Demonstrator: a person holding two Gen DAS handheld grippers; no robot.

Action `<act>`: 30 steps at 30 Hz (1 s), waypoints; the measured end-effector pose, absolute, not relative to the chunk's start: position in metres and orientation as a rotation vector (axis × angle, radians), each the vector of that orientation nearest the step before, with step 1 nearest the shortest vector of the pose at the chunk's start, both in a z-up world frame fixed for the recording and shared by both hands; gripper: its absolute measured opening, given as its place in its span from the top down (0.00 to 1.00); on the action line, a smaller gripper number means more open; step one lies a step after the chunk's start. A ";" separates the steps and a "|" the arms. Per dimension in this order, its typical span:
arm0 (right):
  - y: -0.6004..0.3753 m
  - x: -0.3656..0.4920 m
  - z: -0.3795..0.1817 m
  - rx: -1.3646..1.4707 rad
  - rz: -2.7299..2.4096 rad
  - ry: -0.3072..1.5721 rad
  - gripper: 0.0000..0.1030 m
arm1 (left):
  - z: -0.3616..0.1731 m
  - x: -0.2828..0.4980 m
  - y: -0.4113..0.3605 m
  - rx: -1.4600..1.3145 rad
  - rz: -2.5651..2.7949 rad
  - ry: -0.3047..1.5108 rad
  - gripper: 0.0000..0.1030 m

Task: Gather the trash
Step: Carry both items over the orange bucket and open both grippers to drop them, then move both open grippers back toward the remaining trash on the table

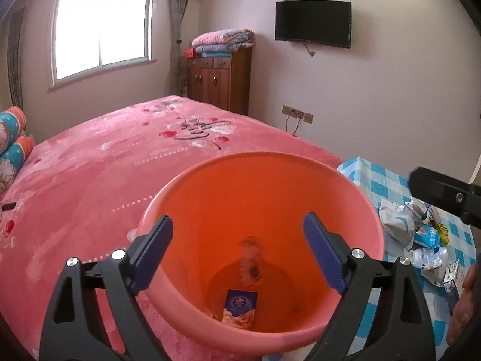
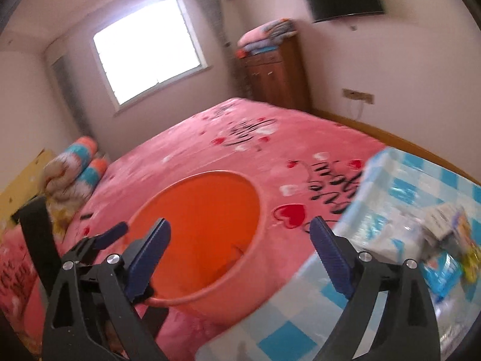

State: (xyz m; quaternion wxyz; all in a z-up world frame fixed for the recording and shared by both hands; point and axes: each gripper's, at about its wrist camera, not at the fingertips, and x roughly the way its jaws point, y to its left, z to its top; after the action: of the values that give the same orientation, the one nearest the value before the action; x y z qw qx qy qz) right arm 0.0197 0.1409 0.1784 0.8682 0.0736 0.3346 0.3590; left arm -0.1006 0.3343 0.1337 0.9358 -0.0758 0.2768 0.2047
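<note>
**Both grippers spread over the bin; trash part in, part on the table**

Bedroom. Bed [image 1: 99, 162] under a plush pink blanket with hearts and black script, beyond both sets of jaws. Window [image 1: 102, 30] bright on the far wall; wooden cabinet [image 1: 219, 81] with folded quilts [image 1: 224, 40] on top; dark TV [image 1: 313, 24] mounted on the pale wall. Rolled pillows [image 1: 13, 138] far left of the jaws. Table [image 1: 387, 180] under glossy blue-and-white check cloth, right of the jaws.

Bin [image 1: 261, 186]: smooth orange plastic, round, tapering toward the base, standing against the bed edge and just beside the table.

Left gripper [image 1: 237, 249]: jaws released and wide, nothing between the ribbed blue pads [image 1: 157, 252], poised above the bin mouth. Right gripper [image 2: 240, 255]: jaws likewise released, empty, left pad over the bin rim, right pad over the table edge.

Left wrist view only: bin floor, with a small blue carton [image 1: 240, 308] lying flat and a clear crushed bottle [image 1: 251, 266] behind it, both between the jaws. Also sharp here: trash pile [image 1: 421, 234] on the table, right of the jaws — crumpled wrappers, a clear bottle, small cartons. One finger of the right gripper [image 1: 442, 194] enters from the right edge.

Right wrist view only: left gripper [image 2: 99, 240] seen from the side at the bin's left rim. View blurred; trash pile [image 2: 445, 240] indistinct, bin floor hidden.
</note>
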 end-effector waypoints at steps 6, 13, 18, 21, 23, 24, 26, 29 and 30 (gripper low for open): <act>0.091 0.003 0.162 0.213 0.648 0.634 0.09 | 0.138 -0.110 0.305 -0.084 0.380 0.521 0.04; 0.049 -0.022 0.141 0.216 0.562 0.562 0.05 | 0.145 -0.118 0.271 -0.062 0.322 0.491 0.04; 0.025 -0.031 0.133 0.245 0.553 0.547 0.05 | 0.147 -0.117 0.248 -0.035 0.295 0.480 0.04; 0.009 -0.033 0.127 0.269 0.541 0.547 0.05 | 0.146 -0.117 0.234 -0.021 0.279 0.474 0.04; -0.002 -0.037 0.125 0.282 0.524 0.545 0.05 | 0.143 -0.115 0.227 -0.014 0.267 0.479 0.04; -0.008 -0.037 0.124 0.291 0.515 0.547 0.05 | 0.142 -0.116 0.223 -0.011 0.262 0.481 0.04; -0.016 -0.038 0.123 0.309 0.504 0.550 0.05 | 0.139 -0.113 0.215 0.001 0.254 0.489 0.04; -0.031 -0.037 0.119 0.332 0.486 0.556 0.05 | 0.137 -0.110 0.207 0.006 0.251 0.494 0.04; -0.035 -0.036 0.117 0.337 0.480 0.555 0.05 | 0.136 -0.109 0.205 0.004 0.247 0.497 0.04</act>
State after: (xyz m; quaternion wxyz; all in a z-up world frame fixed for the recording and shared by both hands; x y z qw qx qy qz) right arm -0.0360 -0.0348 0.1174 0.9197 0.1638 0.2699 0.2335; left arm -0.1088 0.2049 0.1362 0.9618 0.0022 0.2451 0.1221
